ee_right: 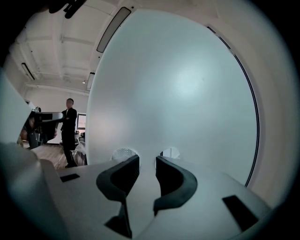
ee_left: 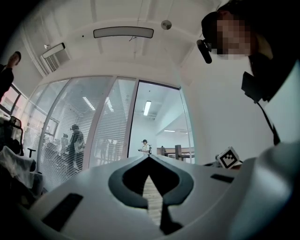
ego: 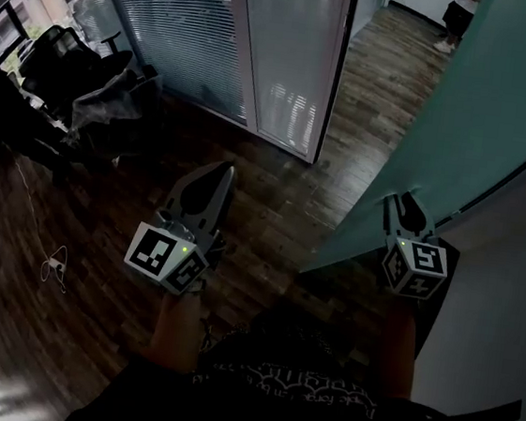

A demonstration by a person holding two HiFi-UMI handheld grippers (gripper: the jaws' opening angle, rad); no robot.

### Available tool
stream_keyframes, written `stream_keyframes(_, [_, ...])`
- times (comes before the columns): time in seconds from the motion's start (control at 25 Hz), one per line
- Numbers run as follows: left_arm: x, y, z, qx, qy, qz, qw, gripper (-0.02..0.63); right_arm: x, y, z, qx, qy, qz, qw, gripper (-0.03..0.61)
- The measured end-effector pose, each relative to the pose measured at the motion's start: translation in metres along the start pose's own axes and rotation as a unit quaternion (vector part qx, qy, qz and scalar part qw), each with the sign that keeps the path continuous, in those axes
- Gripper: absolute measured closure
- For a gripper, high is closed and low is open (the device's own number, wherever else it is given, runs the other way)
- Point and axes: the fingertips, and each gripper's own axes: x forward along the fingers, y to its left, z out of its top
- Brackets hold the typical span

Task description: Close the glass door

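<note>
The frosted glass door [ego: 481, 116] stands swung open at the right of the head view, and its pale pane [ee_right: 178, 93] fills most of the right gripper view. My right gripper [ego: 403, 209] points at the door's face near its lower part; its jaws stand a little apart with nothing between them, and its tips [ee_right: 146, 159] are close to the glass. Whether they touch it I cannot tell. My left gripper [ego: 217, 179] hangs over the wood floor, away from the door, and its jaws meet at the tip [ee_left: 150, 157], holding nothing.
A glass partition with blinds [ego: 189, 27] and the door frame [ego: 335, 72] stand ahead. Office chairs [ego: 80, 80] crowd the left. A cable [ego: 54, 266] lies on the dark wood floor. A person [ee_right: 69, 131] stands far off to the left, and others show behind the partition [ee_left: 75, 140].
</note>
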Motion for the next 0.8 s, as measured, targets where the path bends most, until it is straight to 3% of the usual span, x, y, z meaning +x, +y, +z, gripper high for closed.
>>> stream_keyframes(0.36, [0.01, 0.054, -0.006, -0.005, 0.003, -0.002, 1.0, 0.611, 0.05, 0.003, 0.01, 0.002, -0.006, -0.033, 0.999, 0.466])
stream_keyframes(0.8, [0.053, 0.082, -0.015, -0.003, 0.004, -0.004, 1.0, 0.612, 0.112, 0.005, 0.023, 0.0, -0.005, -0.04, 0.999, 0.466])
